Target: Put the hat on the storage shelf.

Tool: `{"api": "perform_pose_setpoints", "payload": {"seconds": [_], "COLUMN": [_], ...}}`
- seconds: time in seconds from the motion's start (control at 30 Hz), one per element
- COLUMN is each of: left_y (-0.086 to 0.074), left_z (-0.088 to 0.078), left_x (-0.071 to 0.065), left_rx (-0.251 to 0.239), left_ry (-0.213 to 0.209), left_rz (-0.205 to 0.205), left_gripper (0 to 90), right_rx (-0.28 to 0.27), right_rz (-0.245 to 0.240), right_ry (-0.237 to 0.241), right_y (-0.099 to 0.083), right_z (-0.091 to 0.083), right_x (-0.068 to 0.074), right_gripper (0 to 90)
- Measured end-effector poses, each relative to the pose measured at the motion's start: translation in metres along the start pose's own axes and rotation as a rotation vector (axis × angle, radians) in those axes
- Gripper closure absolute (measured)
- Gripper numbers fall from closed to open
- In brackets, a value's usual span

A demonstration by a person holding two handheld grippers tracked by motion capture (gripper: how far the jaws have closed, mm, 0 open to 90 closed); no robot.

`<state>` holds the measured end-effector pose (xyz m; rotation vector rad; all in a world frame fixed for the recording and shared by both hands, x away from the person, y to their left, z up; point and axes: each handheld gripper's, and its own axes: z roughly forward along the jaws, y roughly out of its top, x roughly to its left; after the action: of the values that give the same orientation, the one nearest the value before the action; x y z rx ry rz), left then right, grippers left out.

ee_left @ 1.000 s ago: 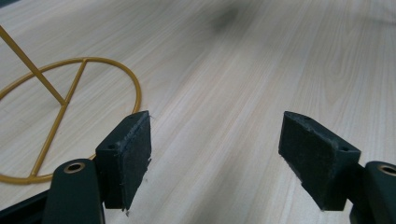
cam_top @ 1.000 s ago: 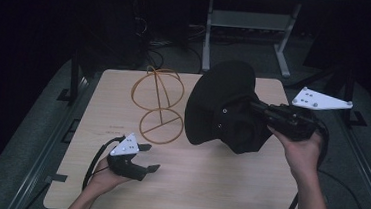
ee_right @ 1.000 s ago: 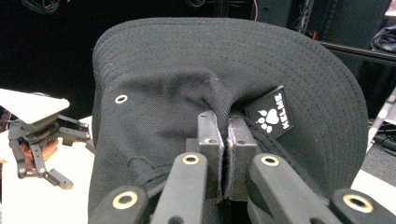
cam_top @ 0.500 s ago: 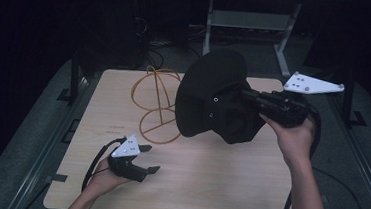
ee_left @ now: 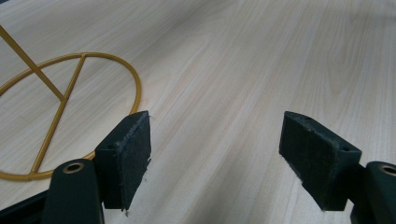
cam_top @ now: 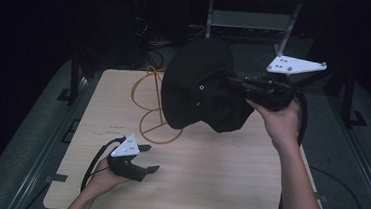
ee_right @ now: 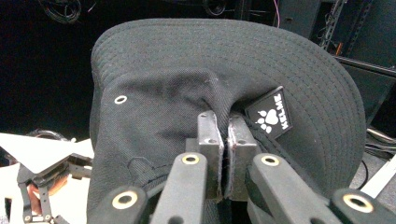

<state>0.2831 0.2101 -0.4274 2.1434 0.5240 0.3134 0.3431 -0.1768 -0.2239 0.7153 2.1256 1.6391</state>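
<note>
Hiding wire stand (cam_top: 154,107), black hat (cam_top: 200,85), right gripper (cam_top: 235,82)

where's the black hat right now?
In the high view the black hat hangs above the table's far middle, pinched by the right gripper, just right of the yellow wire stand.

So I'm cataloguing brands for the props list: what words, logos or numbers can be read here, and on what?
"KELME", sideways beside a white paw print, on a small black tag sewn to the black hat pinched in the right gripper.
Faint dark marks on the table: too small to read.
</note>
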Motion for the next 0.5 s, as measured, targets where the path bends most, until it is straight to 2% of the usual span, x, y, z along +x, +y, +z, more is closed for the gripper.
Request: {"api": "perform_pose_setpoints", "payload": {"seconds": [0.4,0.5], "left_y": [-0.001,-0.001], "left_z": [0.002,0.002], "left_x": [-0.001,0.0], "left_rx": [-0.001,0.003], "left_ry": [-0.015,-0.016], "left_rz": [-0.008,0.0], "left_gripper": [24.7,24.6], "right_rx": [0.007,0.011], "right_rz": [-0.011,-0.012], "right_ry": [0.03,0.036], "right_y": [0.022,0.026], "right_z": [0.025,0.03], "right_x": [0.001,0.001], "right_gripper": [86.7,86.7]}}
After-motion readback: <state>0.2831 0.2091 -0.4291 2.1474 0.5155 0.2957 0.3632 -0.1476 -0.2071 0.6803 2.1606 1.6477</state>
